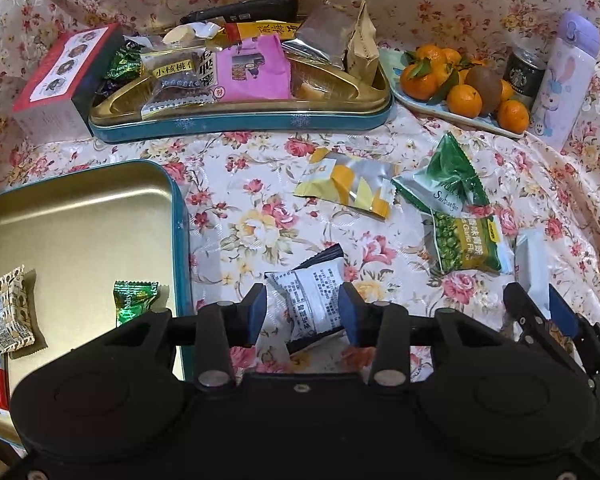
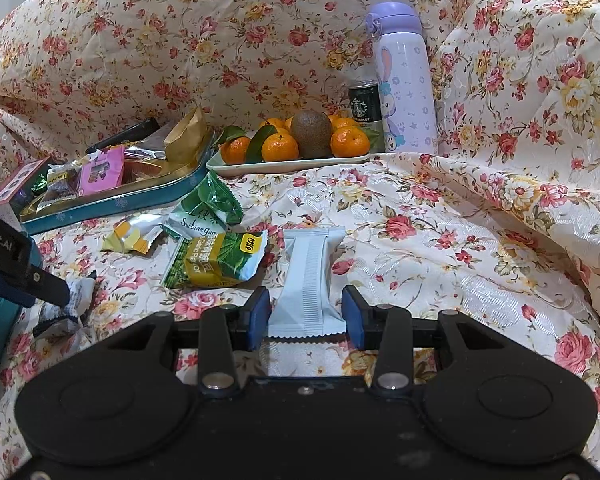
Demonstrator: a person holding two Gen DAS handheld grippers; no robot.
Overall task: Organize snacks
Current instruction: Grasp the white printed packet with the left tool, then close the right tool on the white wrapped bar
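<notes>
Since the crinkly white printed foil snack packet (image 1: 312,300) at lower centre looks light and slippery, the left gripper (image 1: 302,312), jaws wide and loosely astride it, should pinch its puffed middle; the right gripper (image 2: 306,312) straddles a pale blue sachet (image 2: 310,276), grip unclear.

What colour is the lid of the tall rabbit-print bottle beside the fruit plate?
Lilac purple. The tall rabbit-print bottle's lid shows best in the right wrist view.

Left gripper (image 1: 302,310) straddling white snack packet (image 1: 314,304) (pads not pressing) beside gold tin lid (image 1: 100,208).
</notes>
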